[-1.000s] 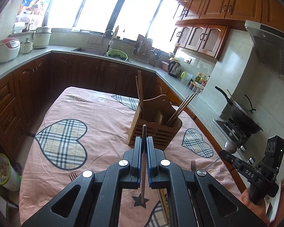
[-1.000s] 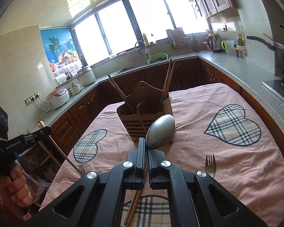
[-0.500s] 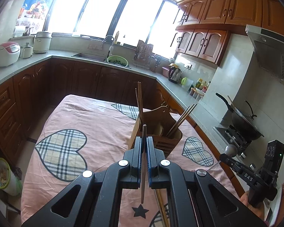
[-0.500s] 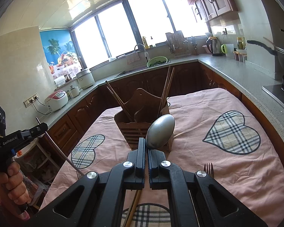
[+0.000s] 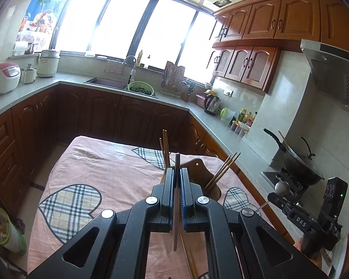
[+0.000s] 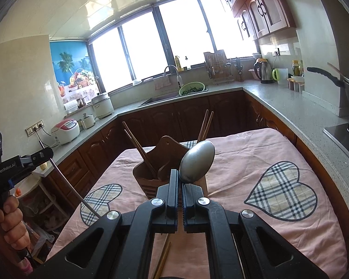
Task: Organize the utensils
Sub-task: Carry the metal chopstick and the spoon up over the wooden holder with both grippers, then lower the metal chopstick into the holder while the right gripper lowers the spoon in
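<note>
So from the left wrist camera we get the left gripper (image 5: 177,174) clamped tight on a thin brown stick (image 5: 176,200), probably a fork handle, though we can't see its business end here. It runs straight up the middle of the frame, poking out above and below the pads. Off at the lower right of that view there's the right gripper (image 5: 273,196) with a little round spoon bowl sticking up.

The right wrist camera fills in the rest: the right gripper (image 6: 179,176) is pinched shut on a metal spoon (image 6: 197,161), bowl up, dull grey and oval, leaning slightly right. At the left edge a hand (image 6: 12,223) holds the left gripper (image 6: 49,153), and the stick hangs from it as a long thin metal-looking rod slanting down.

The wooden utensil holder (image 6: 151,174) sits mid-frame on the pink tablecloth (image 6: 256,162) with plaid hearts, chopsticks (image 6: 206,125) standing in its compartments. Loose chopsticks (image 6: 162,260) lie on the cloth under the right gripper.
</note>
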Demonstrator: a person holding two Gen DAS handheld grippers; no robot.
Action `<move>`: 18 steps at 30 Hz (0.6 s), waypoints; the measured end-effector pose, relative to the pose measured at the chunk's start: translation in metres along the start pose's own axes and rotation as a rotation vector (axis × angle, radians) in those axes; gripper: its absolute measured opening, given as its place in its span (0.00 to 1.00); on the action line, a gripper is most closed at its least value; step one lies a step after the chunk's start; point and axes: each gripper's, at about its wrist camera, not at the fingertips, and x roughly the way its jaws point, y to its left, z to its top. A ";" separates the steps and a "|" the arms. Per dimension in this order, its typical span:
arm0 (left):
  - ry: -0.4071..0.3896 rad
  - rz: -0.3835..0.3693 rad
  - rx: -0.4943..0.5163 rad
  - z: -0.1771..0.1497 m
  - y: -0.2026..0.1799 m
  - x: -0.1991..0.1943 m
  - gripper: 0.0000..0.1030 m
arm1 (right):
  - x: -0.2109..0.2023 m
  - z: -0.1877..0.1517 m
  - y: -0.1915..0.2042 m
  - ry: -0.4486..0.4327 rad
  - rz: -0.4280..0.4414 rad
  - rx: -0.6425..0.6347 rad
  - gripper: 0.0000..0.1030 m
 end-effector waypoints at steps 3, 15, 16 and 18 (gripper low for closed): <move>-0.015 -0.003 0.006 0.008 -0.001 0.008 0.03 | 0.005 0.009 -0.002 -0.014 -0.004 -0.004 0.02; -0.090 0.000 0.006 0.031 -0.001 0.050 0.03 | 0.027 0.043 -0.012 -0.072 -0.033 -0.022 0.02; -0.096 -0.003 0.003 0.032 0.000 0.053 0.03 | 0.029 0.045 -0.012 -0.075 -0.035 -0.026 0.02; -0.110 -0.001 0.001 0.035 0.001 0.062 0.03 | 0.035 0.049 -0.011 -0.083 -0.042 -0.038 0.02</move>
